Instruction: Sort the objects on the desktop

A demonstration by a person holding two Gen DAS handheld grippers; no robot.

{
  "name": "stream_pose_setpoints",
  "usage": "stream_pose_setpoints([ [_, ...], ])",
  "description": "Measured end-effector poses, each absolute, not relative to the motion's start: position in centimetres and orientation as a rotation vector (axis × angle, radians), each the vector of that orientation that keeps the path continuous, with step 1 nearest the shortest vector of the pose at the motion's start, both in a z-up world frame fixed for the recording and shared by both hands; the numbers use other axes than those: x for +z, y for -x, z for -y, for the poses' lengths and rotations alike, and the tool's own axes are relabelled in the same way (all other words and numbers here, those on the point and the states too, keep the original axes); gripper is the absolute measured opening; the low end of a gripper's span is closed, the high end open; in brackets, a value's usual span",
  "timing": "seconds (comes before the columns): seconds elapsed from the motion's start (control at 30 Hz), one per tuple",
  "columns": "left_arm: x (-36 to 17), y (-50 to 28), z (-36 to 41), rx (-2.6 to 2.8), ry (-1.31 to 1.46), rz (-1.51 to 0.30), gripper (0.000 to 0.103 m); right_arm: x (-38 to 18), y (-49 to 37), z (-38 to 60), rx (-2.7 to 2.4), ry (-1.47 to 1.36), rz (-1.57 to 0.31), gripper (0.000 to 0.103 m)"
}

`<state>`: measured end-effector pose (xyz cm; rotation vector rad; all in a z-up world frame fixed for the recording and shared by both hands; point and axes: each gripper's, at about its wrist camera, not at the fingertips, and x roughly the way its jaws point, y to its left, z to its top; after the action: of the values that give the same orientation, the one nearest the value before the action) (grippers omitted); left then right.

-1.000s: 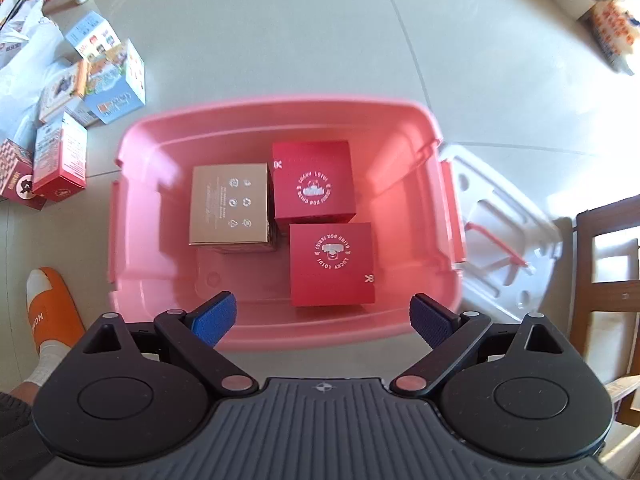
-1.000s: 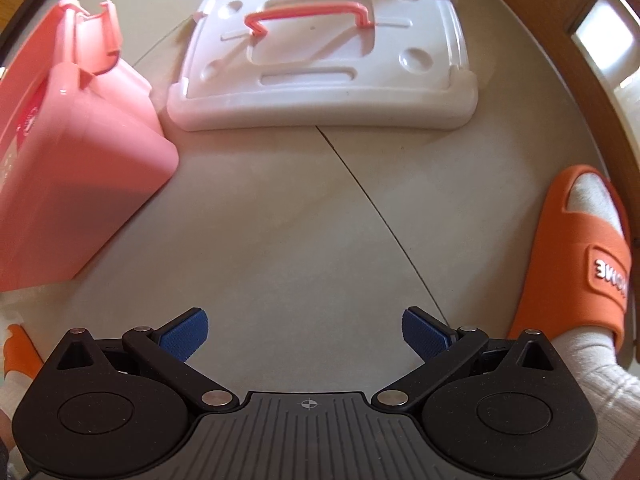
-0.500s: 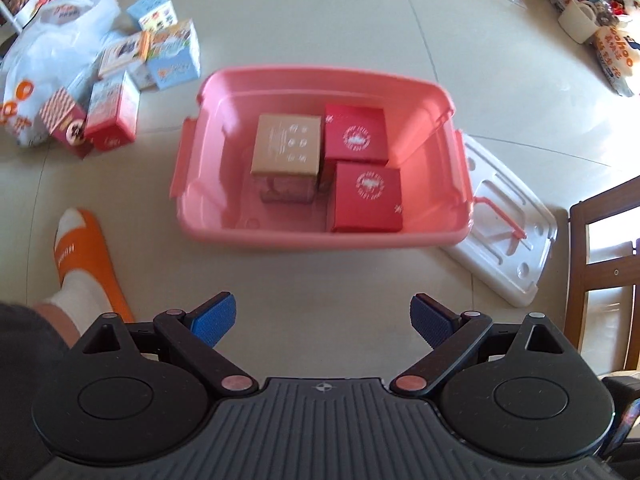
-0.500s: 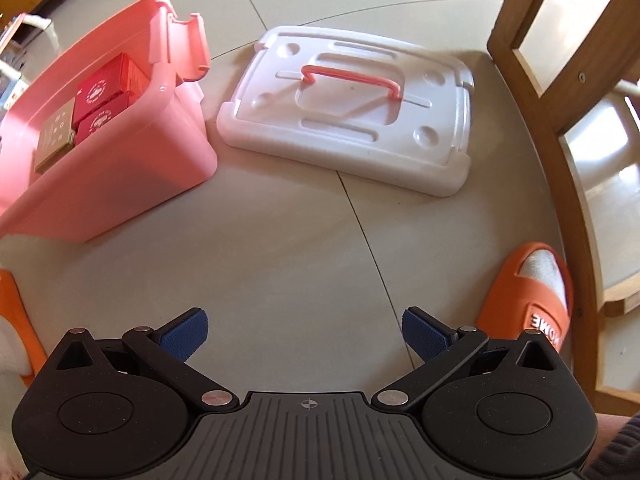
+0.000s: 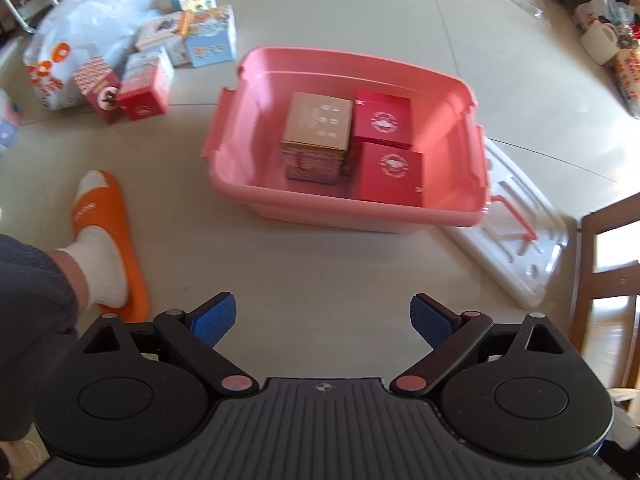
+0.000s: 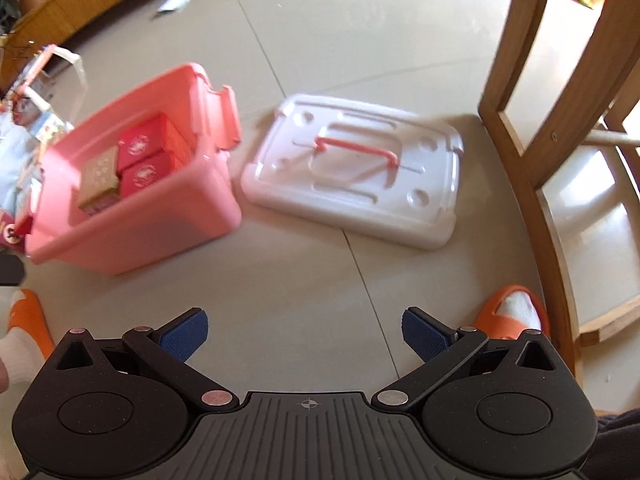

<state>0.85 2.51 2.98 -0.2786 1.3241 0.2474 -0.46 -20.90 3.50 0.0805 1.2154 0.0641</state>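
A pink plastic bin (image 5: 256,92) stands on the tiled floor and holds a tan box (image 5: 318,122) and two red boxes (image 5: 382,120) (image 5: 390,172). The bin also shows in the right wrist view (image 6: 160,216), at the left. Its white lid (image 6: 352,172) with a pink handle lies flat to the bin's right; it shows in the left wrist view (image 5: 516,236) too. My left gripper (image 5: 322,318) is open and empty, high above the floor in front of the bin. My right gripper (image 6: 304,332) is open and empty, above bare floor near the lid.
Several loose small boxes (image 5: 148,84) and a white plastic bag (image 5: 88,28) lie on the floor left of the bin. A wooden chair (image 6: 532,128) stands at the right. The person's feet in orange slippers (image 5: 108,236) (image 6: 516,312) are near both grippers.
Both grippers have pulled up and back from the bin, which now looks smaller and farther off. The left view has swung to show the loose boxes. Both stay open.
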Motion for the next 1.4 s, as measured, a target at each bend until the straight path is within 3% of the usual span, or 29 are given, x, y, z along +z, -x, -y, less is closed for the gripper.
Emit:
stream_pose_setpoints([
  [0.27, 3.1, -0.9, -1.8, 0.25, 0.141, -1.324, 0.096, 6.6, 0.2, 20.0, 0.153, -0.034, -1.113, 0.103],
  [0.57, 2.3, -0.5, -2.3, 0.223, 0.237, -1.329, 0.096, 9.8, -2.8, 21.4, 0.164, -0.057, -1.08, 0.103],
  [0.87, 1.6, -1.0, -0.3, 0.231, 0.1, -1.273, 0.096, 12.4, -7.3, 21.0, 0.216, 0.229, -1.031, 0.103],
  [1.17, -0.4, -3.2, 1.2, 0.192, 0.084, -1.303, 0.096, 9.6, -12.2, 20.1, 0.369, 0.471, -1.068, 0.102],
  [1.3, -1.2, -3.9, 1.3, 0.192, 0.089, -1.328, 0.096, 7.2, -14.5, 20.1, 0.447, 0.478, -1.131, 0.094],
  [1.4, -1.8, -4.4, 1.4, 0.192, 0.094, -1.347, 0.096, 5.6, -15.9, 20.3, 0.455, 0.5, -1.148, 0.094],
])
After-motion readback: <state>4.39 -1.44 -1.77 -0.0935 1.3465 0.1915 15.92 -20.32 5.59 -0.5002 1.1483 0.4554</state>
